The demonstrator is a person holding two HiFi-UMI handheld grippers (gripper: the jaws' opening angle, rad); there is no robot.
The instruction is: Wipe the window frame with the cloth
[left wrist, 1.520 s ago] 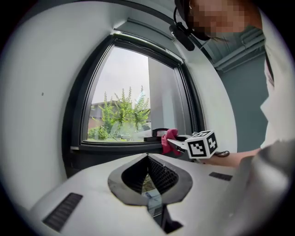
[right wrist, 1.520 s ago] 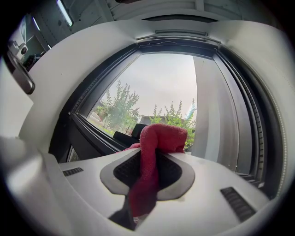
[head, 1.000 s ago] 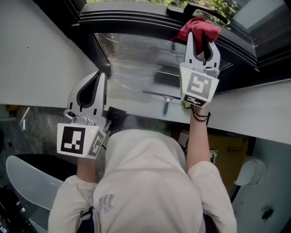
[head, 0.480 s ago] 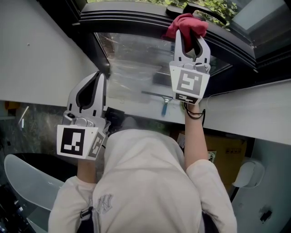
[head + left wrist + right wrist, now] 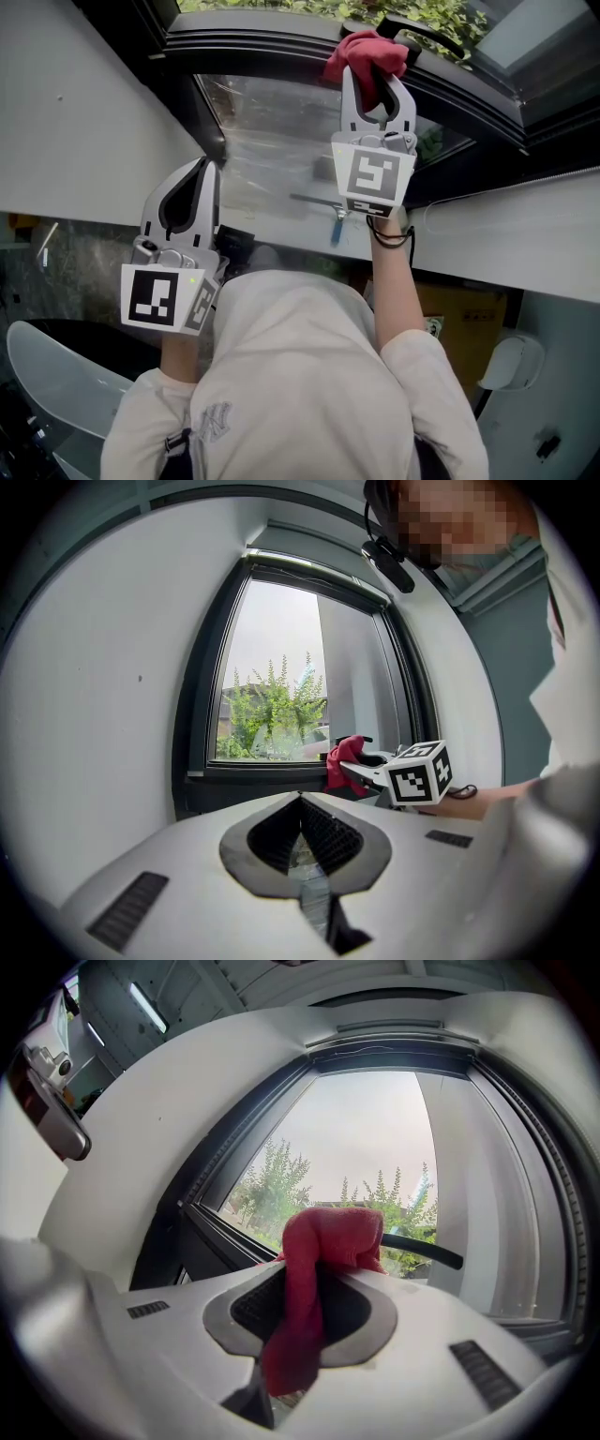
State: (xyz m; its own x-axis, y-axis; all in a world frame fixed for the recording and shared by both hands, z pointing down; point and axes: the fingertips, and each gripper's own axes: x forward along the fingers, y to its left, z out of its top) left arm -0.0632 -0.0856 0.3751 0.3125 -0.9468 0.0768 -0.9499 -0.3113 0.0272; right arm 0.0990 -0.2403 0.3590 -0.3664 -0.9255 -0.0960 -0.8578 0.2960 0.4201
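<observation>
A red cloth is bunched against the black window frame at the top of the head view. My right gripper is shut on it, arm stretched forward. In the right gripper view the cloth drapes over and between the jaws of the right gripper, with the frame just beyond. My left gripper hangs back near the white wall, shut and empty. The left gripper view shows the left gripper pointing at the frame, with the cloth to the right.
A black window handle sticks out just right of the cloth. A squeegee with a blue handle lies on the sill below the glass. White wall flanks the window's left side. A cardboard box stands low on the right.
My right gripper has slid left along the window frame with the red cloth. The left gripper has stayed where it was.
</observation>
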